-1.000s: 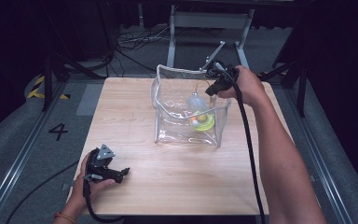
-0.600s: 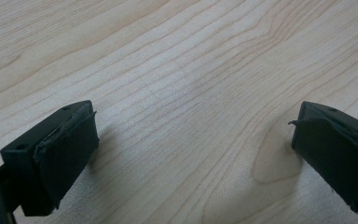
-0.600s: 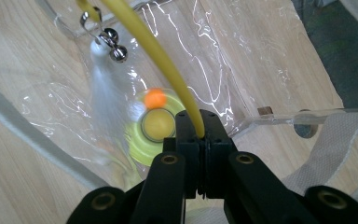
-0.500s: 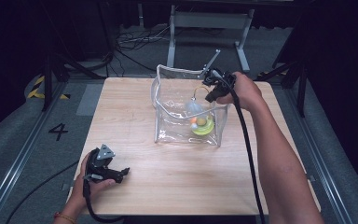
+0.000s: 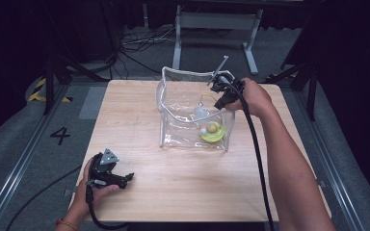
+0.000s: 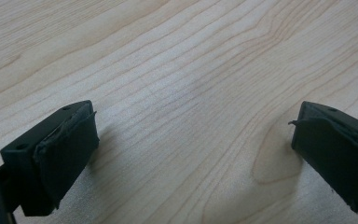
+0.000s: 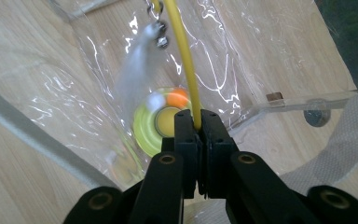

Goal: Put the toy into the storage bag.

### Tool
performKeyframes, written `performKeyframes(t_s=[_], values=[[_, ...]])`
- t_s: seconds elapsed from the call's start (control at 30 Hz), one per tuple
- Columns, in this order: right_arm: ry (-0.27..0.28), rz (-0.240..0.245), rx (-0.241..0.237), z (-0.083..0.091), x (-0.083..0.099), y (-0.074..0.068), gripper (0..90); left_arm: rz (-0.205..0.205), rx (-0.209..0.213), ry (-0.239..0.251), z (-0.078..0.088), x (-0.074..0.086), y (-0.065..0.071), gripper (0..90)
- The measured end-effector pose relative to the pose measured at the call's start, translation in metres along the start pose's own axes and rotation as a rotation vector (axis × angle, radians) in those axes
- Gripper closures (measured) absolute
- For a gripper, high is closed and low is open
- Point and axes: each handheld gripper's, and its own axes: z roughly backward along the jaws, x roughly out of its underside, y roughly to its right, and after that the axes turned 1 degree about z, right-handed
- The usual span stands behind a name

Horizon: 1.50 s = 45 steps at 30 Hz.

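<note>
Over a clear pouch (image 5: 192, 113) standing on the wooden counter (image 5: 183, 183), the right gripper (image 7: 196, 122) has its jaws pinching a yellow wand (image 7: 182, 51), whose white feather (image 7: 135, 60) dangles above a green disc toy (image 7: 161, 123) inside. Seemingly mid-loading, the next move calls for lowering and release. The left gripper (image 5: 107, 174) rests on the counter, jaws spread.

Black numeral "4" (image 5: 60, 135) painted on grey floor (image 5: 24, 144), left of table.
</note>
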Motion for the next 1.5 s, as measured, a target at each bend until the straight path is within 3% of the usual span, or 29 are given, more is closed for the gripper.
performKeyframes(t_s=[0.13, 0.5, 1.17, 1.5], values=[[-0.013, -0.003, 0.003, 0.001, 0.0, -0.002, 87.2, 0.0, 0.0, 0.0, 0.0, 0.0, 0.0, 0.7], [0.035, 0.0, 0.01, 0.007, 0.003, -0.003, 84.2, 0.0, 0.0, 0.0, 0.0, 0.0, 0.0, 0.7], [0.211, -0.027, 0.079, 0.044, 0.02, -0.007, 67.4, 0.0, 0.0, 0.0, 0.0, 0.0, 0.0, 0.7], [0.271, -0.031, 0.121, 0.062, 0.035, -0.009, 56.1, 0.0, 0.0, 0.0, 0.0, 0.0, 0.0, 0.7]])
